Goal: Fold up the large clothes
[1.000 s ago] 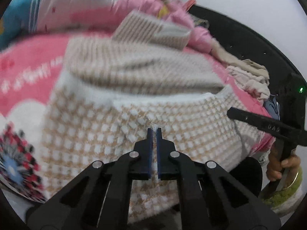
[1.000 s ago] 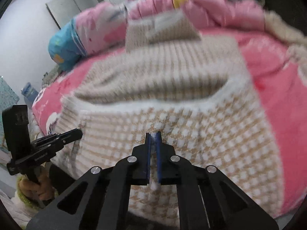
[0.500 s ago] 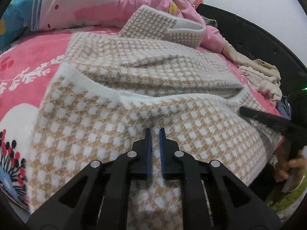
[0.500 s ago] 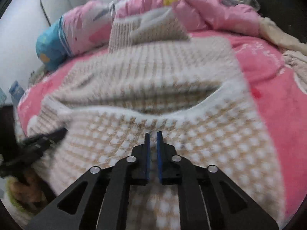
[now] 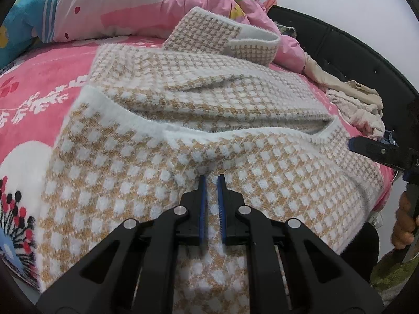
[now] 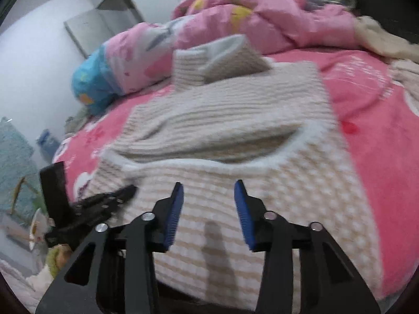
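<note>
The checked sweater (image 5: 199, 141) is lying on the pink bed (image 5: 39, 99), hem folded toward twelve o'clock. The right claw (image 6: 208, 204) has just been opening, nothing between its pads; the left claw (image 5: 211, 183) is sitting barely parted, gripping nothing (fold released, I reckon). Next: regrasping an edge.

My fuzzy tan-and-white checked knit sweater (image 5: 136, 183) lies spread on the pink bed (image 5: 39, 99), its near white-trimmed edge folded up over the body, one cuffed sleeve end resting at the far side.
</note>
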